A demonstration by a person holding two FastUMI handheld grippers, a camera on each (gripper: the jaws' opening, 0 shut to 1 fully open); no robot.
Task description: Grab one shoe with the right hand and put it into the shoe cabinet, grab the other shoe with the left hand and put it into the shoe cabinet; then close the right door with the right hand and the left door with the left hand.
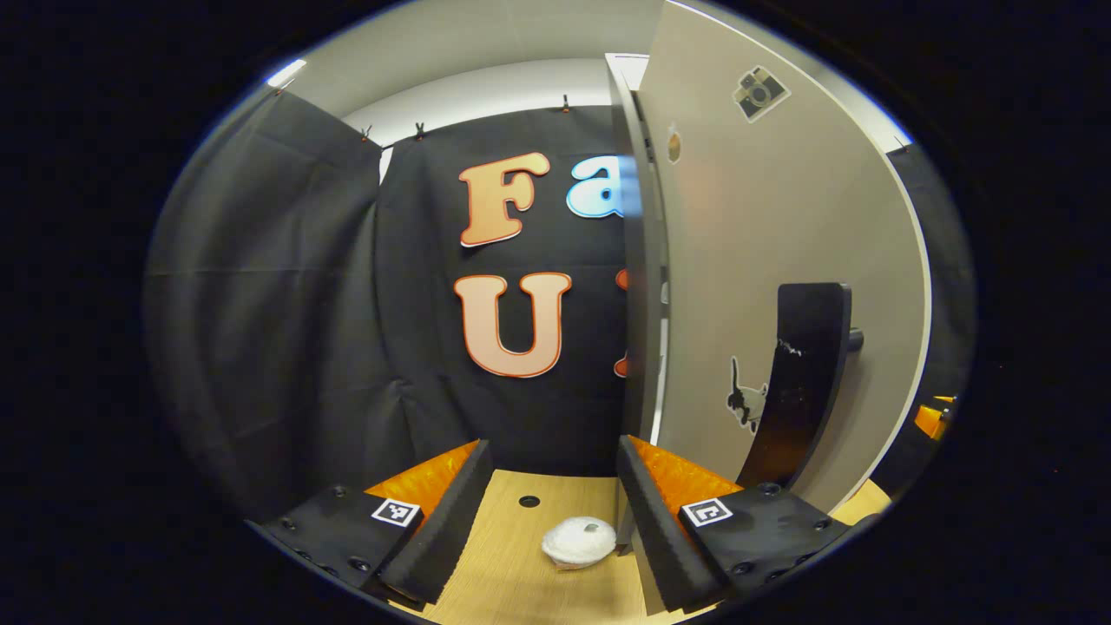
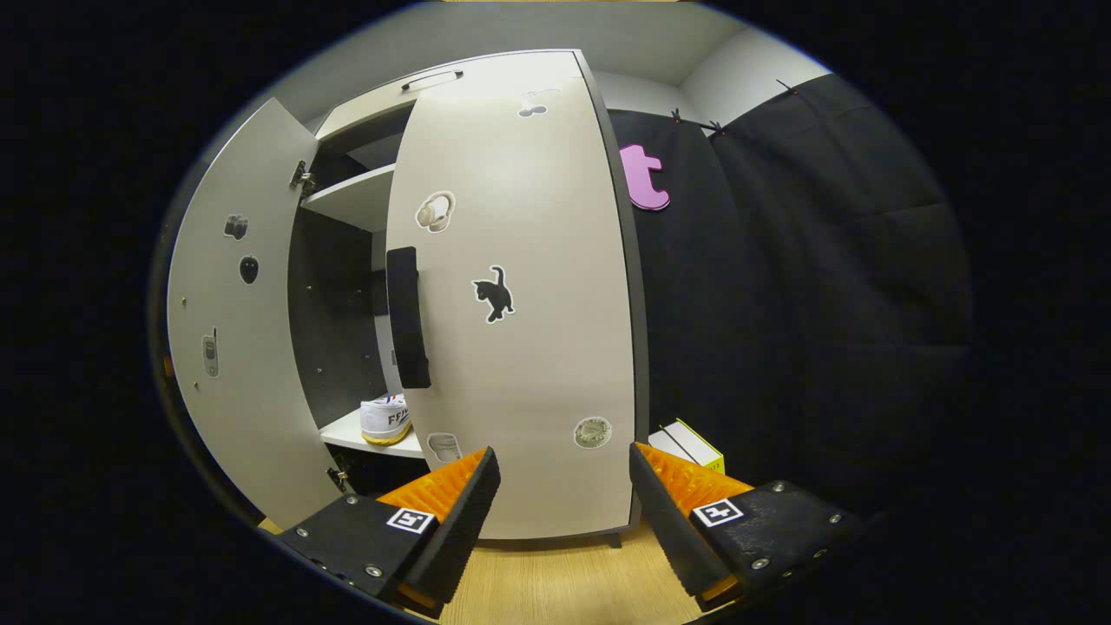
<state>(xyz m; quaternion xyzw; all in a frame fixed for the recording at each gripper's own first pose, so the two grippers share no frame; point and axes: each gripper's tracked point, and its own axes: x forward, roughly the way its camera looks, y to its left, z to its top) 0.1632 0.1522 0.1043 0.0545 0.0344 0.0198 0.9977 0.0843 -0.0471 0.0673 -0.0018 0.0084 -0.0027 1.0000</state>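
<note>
In the left gripper view the left claw (image 1: 551,512) gaped wide and empty over the tabletop (image 1: 503,582), a white wad (image 1: 579,542) lying between its fingers. The left door (image 1: 781,260) stood at two o'clock, edge-on, its dark handle (image 1: 803,382) near. In the right gripper view a shoe (image 2: 386,421) sat on a cabinet shelf (image 2: 347,431) at nine o'clock. The right claw (image 2: 562,508) was wide too, facing the right door (image 2: 521,304), half shut. Both doors looked stiff, light and smooth; best pushed flat, or taken by the handle (image 2: 406,317).

A recording booth: black cloth walls (image 2: 825,286), shoe cabinet (image 2: 512,304) on wooden floor (image 2: 564,582).
</note>
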